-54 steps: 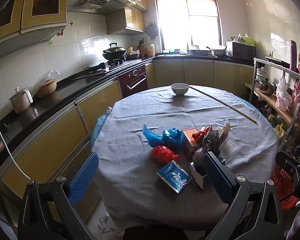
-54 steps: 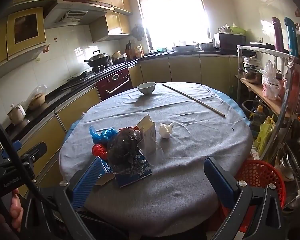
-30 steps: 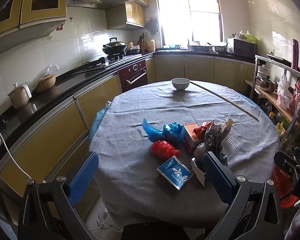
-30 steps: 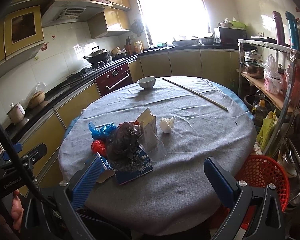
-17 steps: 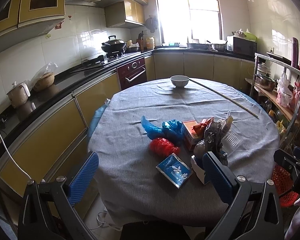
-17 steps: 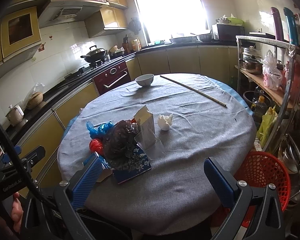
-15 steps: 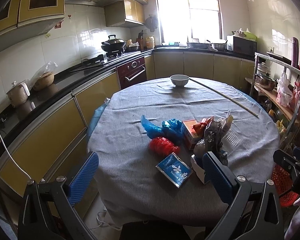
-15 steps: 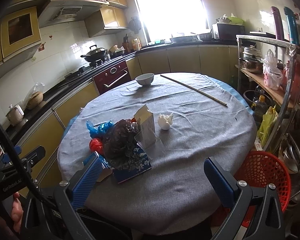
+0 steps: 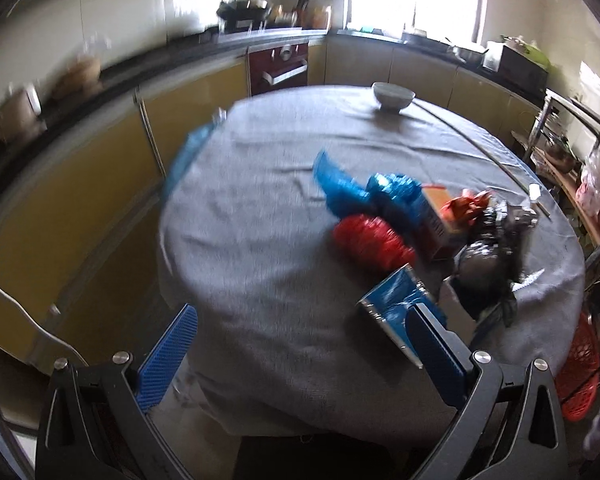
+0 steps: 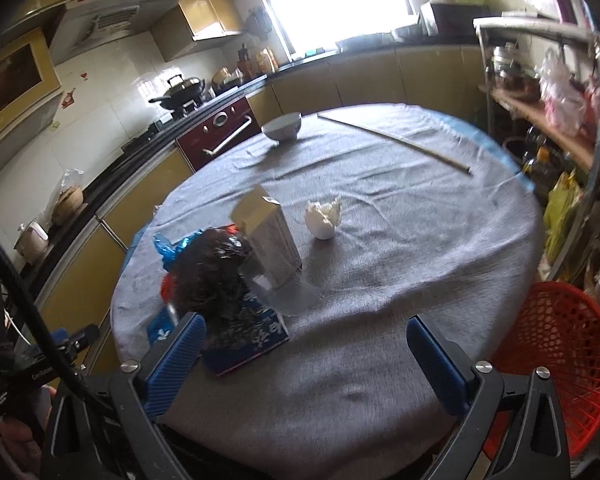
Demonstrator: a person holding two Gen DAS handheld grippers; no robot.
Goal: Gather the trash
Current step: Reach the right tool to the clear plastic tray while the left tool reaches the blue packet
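Observation:
A pile of trash lies on the round grey-clothed table (image 9: 260,216): a blue plastic bag (image 9: 340,188), a red bag (image 9: 370,240), an orange carton (image 9: 438,216), a black bag (image 9: 488,264) and a flat blue packet (image 9: 396,304). In the right wrist view I see the black bag (image 10: 212,268), an upright carton (image 10: 272,236), a blue printed packet (image 10: 248,332) and a crumpled white tissue (image 10: 322,220). My left gripper (image 9: 300,356) is open and empty at the table's near edge. My right gripper (image 10: 304,360) is open and empty over the near edge.
A red mesh basket (image 10: 552,364) stands on the floor right of the table, also in the left wrist view (image 9: 580,372). A white bowl (image 10: 282,126) and a long stick (image 10: 396,142) lie at the far side. A metal shelf rack (image 10: 540,80) stands at right; yellow cabinets (image 9: 80,184) at left.
Both grippers have moved closer to the table and tilted down toward the trash pile. The left wrist view is blurred from motion. Both stay open.

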